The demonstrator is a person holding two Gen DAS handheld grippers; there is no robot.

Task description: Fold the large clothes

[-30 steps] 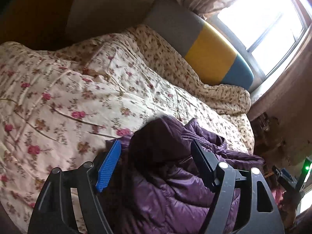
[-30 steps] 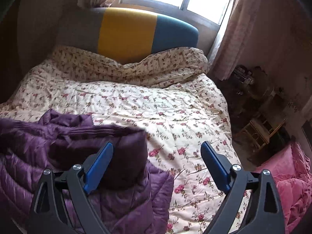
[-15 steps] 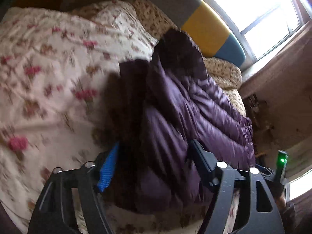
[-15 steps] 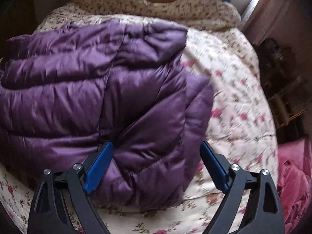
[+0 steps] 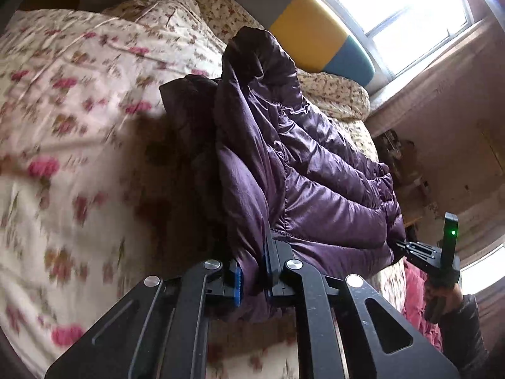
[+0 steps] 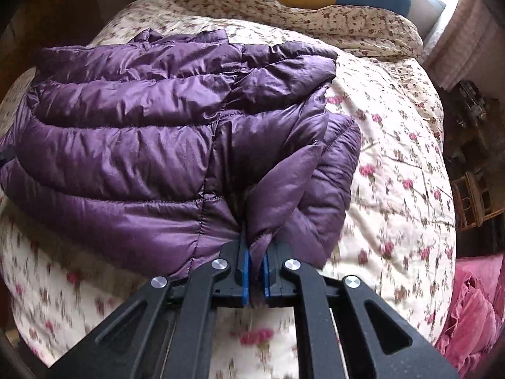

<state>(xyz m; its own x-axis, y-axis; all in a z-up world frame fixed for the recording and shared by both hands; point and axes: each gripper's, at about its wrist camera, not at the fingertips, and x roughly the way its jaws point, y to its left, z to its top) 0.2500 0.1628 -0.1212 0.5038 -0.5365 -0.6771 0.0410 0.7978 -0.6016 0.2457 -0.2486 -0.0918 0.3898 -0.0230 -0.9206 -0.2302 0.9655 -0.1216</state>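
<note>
Left wrist: left gripper (image 5: 252,276) jaws have just been closing and now pinch a fold at the near edge of the purple jacket (image 5: 315,170). Jacket lies bunched on the bed's floral quilt (image 5: 69,120), one end standing up toward the headboard (image 5: 311,36), which is grey, yellow and teal. Bright window (image 5: 401,15) behind it, brown wall to the right. Right gripper body shows at the far right edge with a green light, held in a hand (image 5: 442,297).

Right wrist: right gripper (image 6: 256,268) jaws have also just been closing, blue pads clamped on a gather of jacket (image 6: 126,145) hem. Jacket spreads across the quilt (image 6: 394,164) left of centre. Pink fabric (image 6: 473,303) lower right, wicker stand (image 6: 473,199) beside the bed.
</note>
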